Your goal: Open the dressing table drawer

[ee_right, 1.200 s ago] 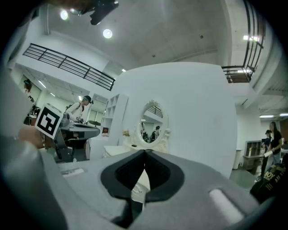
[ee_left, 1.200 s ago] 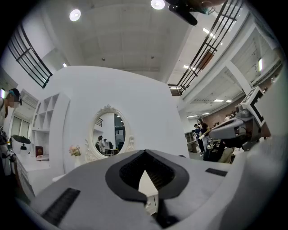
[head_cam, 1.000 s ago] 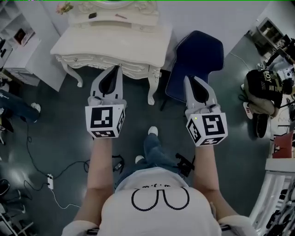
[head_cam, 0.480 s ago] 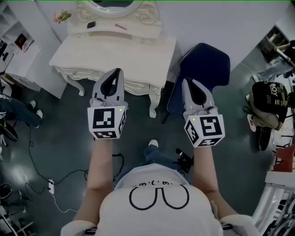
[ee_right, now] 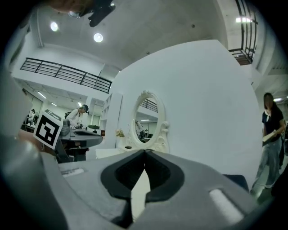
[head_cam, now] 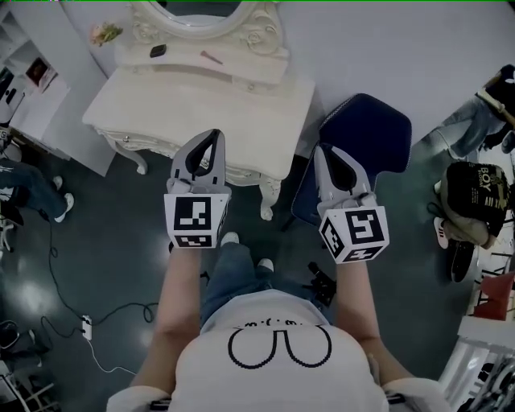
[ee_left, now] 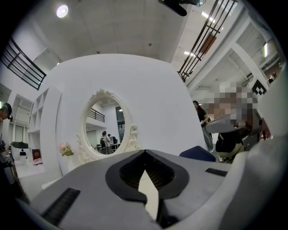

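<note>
The cream dressing table point(head_cam: 137, 100) with an oval mirror point(head_cam: 201, 12) stands ahead in the head view. Its carved front apron point(head_cam: 241, 173) holds the drawer, which looks shut and is partly hidden by my left gripper. The left gripper point(head_cam: 212, 134) is shut and empty, its tips over the table's front edge. My right gripper point(head_cam: 317, 148), also shut and empty, hovers off the table's right corner, beside the blue chair. In the left gripper view the left gripper point(ee_left: 145, 152) points level at the mirror point(ee_left: 104, 121). The right gripper point(ee_right: 145, 151) also faces the mirror point(ee_right: 147, 119).
A dark blue chair point(head_cam: 366, 133) stands right of the table. A white shelf unit point(head_cam: 36, 88) is at the left, with a cable and power strip point(head_cam: 84, 324) on the floor. People stand at the left point(head_cam: 24, 189) and right point(head_cam: 475, 193). Small items and flowers point(head_cam: 103, 34) sit on the tabletop.
The person has stepped toward the dressing table, carrying both grippers forward; the left tips now overlap the table's front edge. Both jaws stayed shut.
</note>
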### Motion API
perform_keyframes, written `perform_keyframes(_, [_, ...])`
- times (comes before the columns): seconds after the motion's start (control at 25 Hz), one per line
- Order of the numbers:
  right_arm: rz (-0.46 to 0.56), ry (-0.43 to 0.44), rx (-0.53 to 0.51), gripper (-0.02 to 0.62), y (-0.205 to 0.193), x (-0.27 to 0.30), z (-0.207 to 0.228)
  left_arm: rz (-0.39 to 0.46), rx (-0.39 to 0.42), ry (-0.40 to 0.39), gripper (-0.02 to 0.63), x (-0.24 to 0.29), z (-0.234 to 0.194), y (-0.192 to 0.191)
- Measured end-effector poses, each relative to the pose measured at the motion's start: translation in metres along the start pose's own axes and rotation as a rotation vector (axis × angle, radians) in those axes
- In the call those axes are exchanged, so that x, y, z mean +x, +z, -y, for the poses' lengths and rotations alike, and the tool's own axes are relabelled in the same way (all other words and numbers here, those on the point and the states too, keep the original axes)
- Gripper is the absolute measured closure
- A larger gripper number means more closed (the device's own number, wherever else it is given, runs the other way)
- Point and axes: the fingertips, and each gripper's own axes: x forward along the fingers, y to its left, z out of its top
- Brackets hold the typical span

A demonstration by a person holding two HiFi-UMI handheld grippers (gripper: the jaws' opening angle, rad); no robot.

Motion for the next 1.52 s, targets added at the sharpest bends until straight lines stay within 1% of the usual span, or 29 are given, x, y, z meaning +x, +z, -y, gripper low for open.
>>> perform_keyframes(0.12, [-0.008, -0.026, 0.013, 0.598, -0.007, 0.021, 0.012, -0.007, -0.013, -0.020, 0.607, 0.027, -0.007, -0.008])
perform_keyframes(0.36, [-0.038, -0.085, 0.011, 0.598, -0.016, 0.075, 0.042, -0.020, -0.076, -0.071, 0.607, 0.097, -0.027, -0.024])
perform_keyframes(0.56, [-0.076, -0.112, 0.013, 0.598, -0.027, 0.128, 0.059, -0.029, -0.114, -0.127, 0.607, 0.158, -0.045, -0.039])
perform_keyframes(0.72, [-0.103, -0.135, 0.016, 0.598, -0.033, 0.170, 0.071, -0.044, -0.144, -0.144, 0.607, 0.201, -0.063, -0.053])
perform_keyframes(0.8, [-0.118, -0.151, 0.024, 0.598, -0.038, 0.189, 0.076, -0.077, -0.165, -0.149, 0.606, 0.222, -0.073, -0.066])
perform_keyframes(0.84, [-0.127, -0.162, 0.029, 0.598, -0.040, 0.199, 0.078, -0.104, -0.170, -0.156, 0.570, 0.232, -0.077, -0.075])
perform_keyframes(0.88, [-0.137, -0.173, 0.034, 0.598, -0.043, 0.208, 0.080, -0.133, -0.171, -0.168, 0.490, 0.242, -0.080, -0.084])
perform_keyframes(0.92, [-0.146, -0.185, 0.039, 0.598, -0.046, 0.217, 0.083, -0.157, -0.171, -0.181, 0.454, 0.252, -0.083, -0.092])
perform_keyframes(0.96, [-0.155, -0.196, 0.044, 0.598, -0.050, 0.226, 0.085, -0.173, -0.173, -0.194, 0.445, 0.261, -0.085, -0.099])
perform_keyframes(1.12, [-0.196, -0.237, 0.063, 0.598, -0.068, 0.257, 0.093, -0.213, -0.169, -0.241, 0.445, 0.292, -0.091, -0.128])
perform_keyframes(1.2, [-0.219, -0.260, 0.075, 0.598, -0.080, 0.268, 0.099, -0.232, -0.168, -0.285, 0.445, 0.305, -0.086, -0.143])
perform_keyframes(1.36, [-0.278, -0.292, 0.098, 0.598, -0.103, 0.279, 0.101, -0.289, -0.203, -0.357, 0.445, 0.318, -0.074, -0.174])
perform_keyframes(1.52, [-0.331, -0.296, 0.116, 0.598, -0.123, 0.286, 0.105, -0.364, -0.235, -0.379, 0.445, 0.328, -0.064, -0.204])
